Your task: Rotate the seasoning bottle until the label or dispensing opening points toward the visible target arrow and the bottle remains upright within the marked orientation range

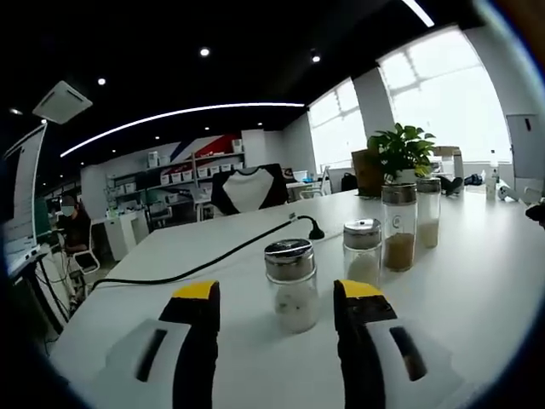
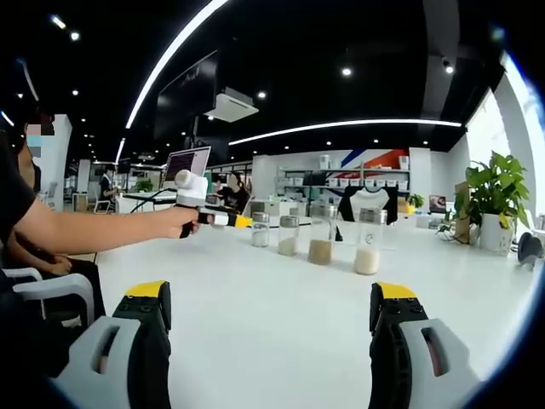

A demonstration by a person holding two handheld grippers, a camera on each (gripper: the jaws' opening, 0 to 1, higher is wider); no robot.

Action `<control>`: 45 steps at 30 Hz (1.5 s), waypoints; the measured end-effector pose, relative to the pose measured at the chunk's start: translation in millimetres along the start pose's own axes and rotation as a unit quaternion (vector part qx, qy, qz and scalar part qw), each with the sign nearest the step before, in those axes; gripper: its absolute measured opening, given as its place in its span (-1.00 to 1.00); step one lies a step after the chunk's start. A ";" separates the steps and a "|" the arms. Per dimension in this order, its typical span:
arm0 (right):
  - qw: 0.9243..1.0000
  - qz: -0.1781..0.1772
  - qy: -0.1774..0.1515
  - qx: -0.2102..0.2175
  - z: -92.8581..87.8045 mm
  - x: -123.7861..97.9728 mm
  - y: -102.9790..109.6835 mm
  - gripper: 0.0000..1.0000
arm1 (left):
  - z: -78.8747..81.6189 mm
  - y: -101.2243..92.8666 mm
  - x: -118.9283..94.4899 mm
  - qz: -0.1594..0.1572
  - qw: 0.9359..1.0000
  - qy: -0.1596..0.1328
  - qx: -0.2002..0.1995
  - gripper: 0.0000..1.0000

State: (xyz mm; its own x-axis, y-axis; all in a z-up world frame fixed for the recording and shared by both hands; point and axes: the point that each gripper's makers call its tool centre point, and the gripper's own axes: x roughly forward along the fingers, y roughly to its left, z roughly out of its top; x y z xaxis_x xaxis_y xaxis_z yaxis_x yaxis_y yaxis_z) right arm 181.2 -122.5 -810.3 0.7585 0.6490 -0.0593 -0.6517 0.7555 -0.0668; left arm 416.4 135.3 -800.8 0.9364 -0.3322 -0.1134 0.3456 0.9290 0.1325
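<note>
**Left gripper view: jaws straddle the nearest bottle, tipping is the risk**

Left gripper view puts your left gripper (image 1: 277,319) low in the frame with its jaws wide, and the nearest bottle (image 1: 291,284) standing upright between the yellow tips, not yet touched by either as far as I can tell. If you close off-centre, one jaw will likely reach the glass first and shove or tip it. A hard twist could also skid it into the second bottle (image 1: 363,250) just up and right.

Beyond that, two tall bottles (image 1: 398,226) stand toward the plant (image 1: 403,152) at upper right, and a black cable (image 1: 213,260) runs across the table (image 1: 477,281) at left. I see no target arrow, so you may overshoot the heading; find it before turning.

Right gripper view shows your right gripper (image 2: 272,319) wide and holding nothing at the bottom of the frame, well apart from the row of bottles at centre.
</note>
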 end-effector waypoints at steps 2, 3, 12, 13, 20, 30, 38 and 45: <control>1.000 0.000 0.001 0.000 -0.3 0.3 -0.6 0.99 | 1.7 -1.1 5.6 -0.002 1.000 -0.001 -0.001 0.07; 1.000 -0.001 0.001 0.001 -0.3 0.1 -0.8 0.99 | 1.9 -2.2 8.0 -0.005 1.000 0.001 -0.004 0.07; 1.000 -0.003 0.001 0.005 -1.3 -1.6 -4.6 0.99 | 7.5 -10.8 25.3 -0.014 1.000 0.000 -0.008 -0.07; 1.000 -0.003 0.001 0.005 -1.6 -1.7 -4.8 0.99 | 7.8 -10.9 26.6 -0.013 1.000 -0.002 -0.009 -0.10; 1.000 -0.002 0.002 0.005 -3.0 -2.0 -4.6 0.99 | 3.7 -7.2 36.3 -0.006 1.000 -0.001 -0.020 -0.20; 1.000 0.000 0.004 0.010 -5.5 -1.8 -4.5 0.99 | 6.3 -12.3 44.4 -0.009 0.999 -0.009 -0.030 -0.33; 1.000 0.003 0.005 0.012 -6.4 -1.1 -2.9 0.99 | 6.9 -10.3 44.0 -0.010 0.999 -0.012 -0.031 -0.35; 1.000 0.008 0.010 0.015 -10.5 3.1 1.0 0.99 | 14.2 -21.6 37.3 -0.024 0.999 -0.033 -0.020 -0.36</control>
State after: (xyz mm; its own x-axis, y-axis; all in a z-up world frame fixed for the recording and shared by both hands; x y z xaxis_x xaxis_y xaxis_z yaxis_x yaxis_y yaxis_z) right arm 182.9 -120.6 -821.0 0.7471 0.6599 -0.0794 -0.6638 0.7471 -0.0365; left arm 444.7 100.5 -794.0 0.9209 -0.3861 -0.0535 0.3895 0.9168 0.0882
